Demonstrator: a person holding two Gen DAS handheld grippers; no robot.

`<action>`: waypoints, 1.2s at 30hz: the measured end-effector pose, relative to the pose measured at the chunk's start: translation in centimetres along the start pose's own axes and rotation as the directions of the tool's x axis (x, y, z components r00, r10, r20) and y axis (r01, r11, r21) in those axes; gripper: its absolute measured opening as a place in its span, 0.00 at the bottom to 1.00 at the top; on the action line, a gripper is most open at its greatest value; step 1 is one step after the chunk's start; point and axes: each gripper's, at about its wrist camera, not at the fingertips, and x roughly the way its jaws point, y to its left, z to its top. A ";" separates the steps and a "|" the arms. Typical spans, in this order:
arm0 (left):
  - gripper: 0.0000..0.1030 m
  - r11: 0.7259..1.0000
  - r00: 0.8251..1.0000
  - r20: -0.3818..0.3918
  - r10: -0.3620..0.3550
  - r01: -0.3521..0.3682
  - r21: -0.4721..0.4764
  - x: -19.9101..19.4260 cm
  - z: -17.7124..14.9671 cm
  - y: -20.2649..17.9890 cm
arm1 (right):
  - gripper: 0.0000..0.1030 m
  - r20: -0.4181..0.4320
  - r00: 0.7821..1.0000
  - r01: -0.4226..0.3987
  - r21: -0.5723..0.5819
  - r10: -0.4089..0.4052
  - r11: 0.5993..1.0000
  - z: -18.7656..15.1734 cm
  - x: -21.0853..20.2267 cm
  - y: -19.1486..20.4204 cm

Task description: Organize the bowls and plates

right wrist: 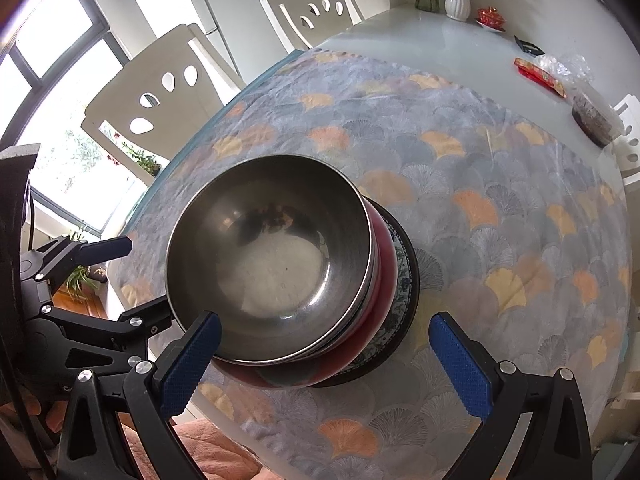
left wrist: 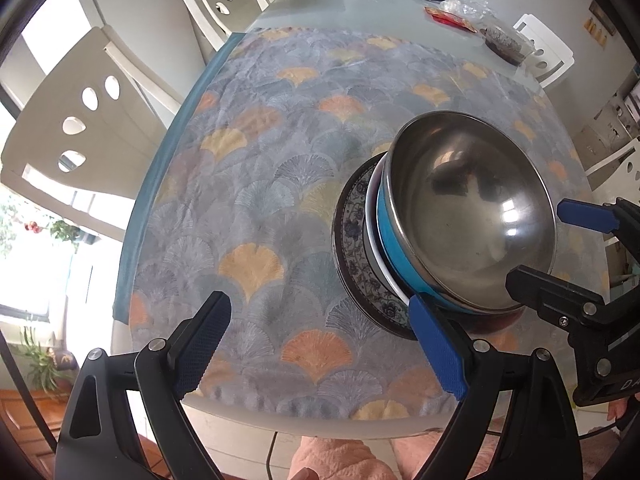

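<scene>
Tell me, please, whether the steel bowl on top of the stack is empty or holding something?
Empty. The steel bowl shows only bare, shiny metal and reflections inside in both wrist views; it sits upright atop the stack.

only partial lettering: white "d a" on the black body of the right claw (left wrist: 556,248), at the far right edge of the left wrist view, cut off by the frame. print on the red packet (right wrist: 540,76), far ahead and to the right of that claw, too small to read.
</scene>
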 end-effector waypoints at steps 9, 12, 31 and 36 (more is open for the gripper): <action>0.87 1.000 1.000 0.013 0.007 -0.007 0.009 -0.1 0.0 -0.1 | 1.00 -0.003 1.000 0.000 0.014 0.000 1.000 -0.2 0.1 -0.1; 0.87 1.000 0.999 0.029 0.012 -0.013 0.025 -0.3 0.0 -0.2 | 1.00 0.004 1.000 0.002 0.014 -0.002 1.000 -0.3 0.0 -0.1; 0.87 0.999 0.999 0.033 0.016 -0.017 0.030 -0.5 -0.2 -0.3 | 1.00 0.004 1.000 0.005 0.018 -0.005 1.000 -0.4 0.1 0.0; 0.87 0.999 0.999 0.033 0.016 -0.017 0.031 -0.5 -0.1 -0.2 | 1.00 0.001 1.000 0.004 0.019 -0.004 1.000 -0.3 0.1 -0.1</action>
